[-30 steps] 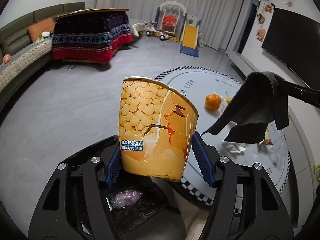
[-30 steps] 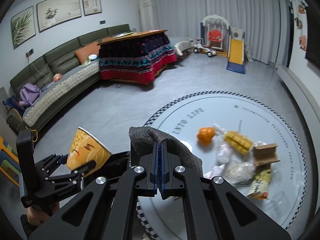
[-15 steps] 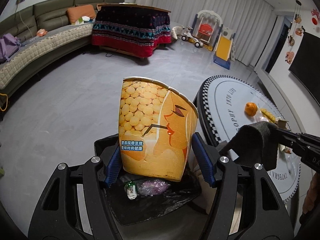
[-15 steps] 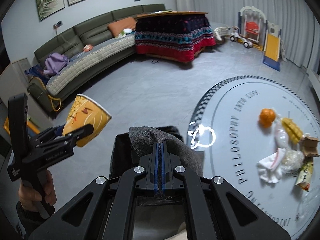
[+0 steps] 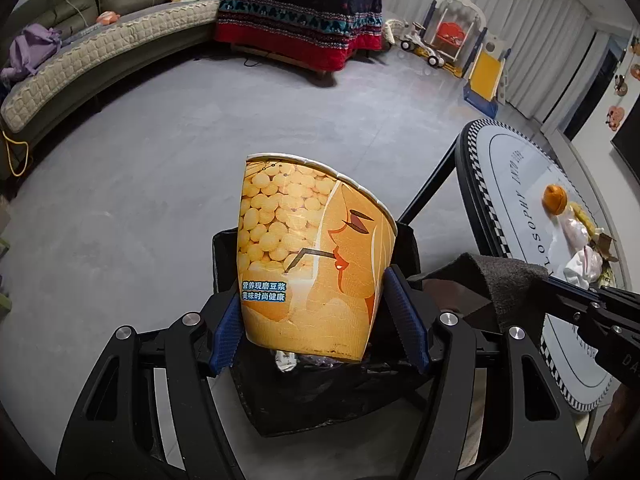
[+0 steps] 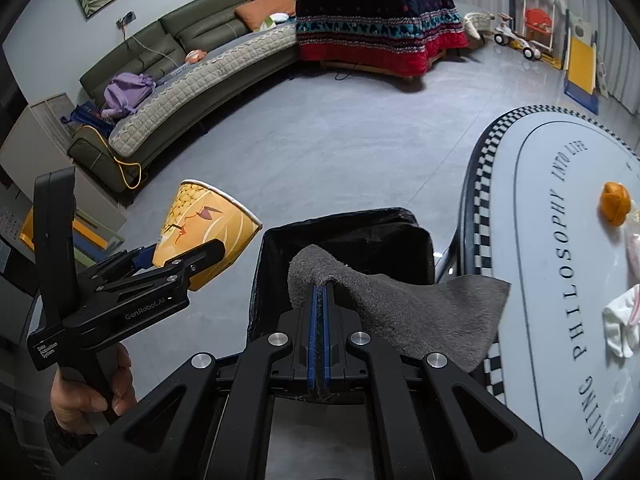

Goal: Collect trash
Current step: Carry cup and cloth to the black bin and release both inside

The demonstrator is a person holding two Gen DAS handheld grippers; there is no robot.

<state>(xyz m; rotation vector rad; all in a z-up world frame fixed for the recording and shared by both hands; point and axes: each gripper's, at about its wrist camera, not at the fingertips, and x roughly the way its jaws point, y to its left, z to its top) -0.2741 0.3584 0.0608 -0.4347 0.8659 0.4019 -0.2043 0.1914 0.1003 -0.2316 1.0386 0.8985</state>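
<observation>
My left gripper [image 5: 320, 322] is shut on an orange paper cup [image 5: 312, 256] printed with soybeans and a face. It holds the cup upright above the black-lined trash bin [image 5: 320, 404], which has wrappers inside. The cup [image 6: 204, 232] and left gripper [image 6: 160, 264] also show in the right wrist view, left of the bin [image 6: 344, 240]. My right gripper [image 6: 319, 296] is shut on a grey cloth [image 6: 400, 304] that drapes to the right over the bin's near edge. The cloth [image 5: 504, 280] also shows at right in the left wrist view.
A round white table [image 6: 532, 216] with a checkered rim stands right of the bin. On it lie an orange [image 6: 616, 202], white tissue [image 6: 622, 326], and more wrappers [image 5: 584, 256]. A green sofa [image 6: 180, 64], a cloth-covered table [image 6: 380, 8] and toys [image 5: 452, 40] stand far off.
Both grippers have swung left away from the table toward the bin. The bin now lies directly under the cup, and the cloth hangs over the bin's edge.
</observation>
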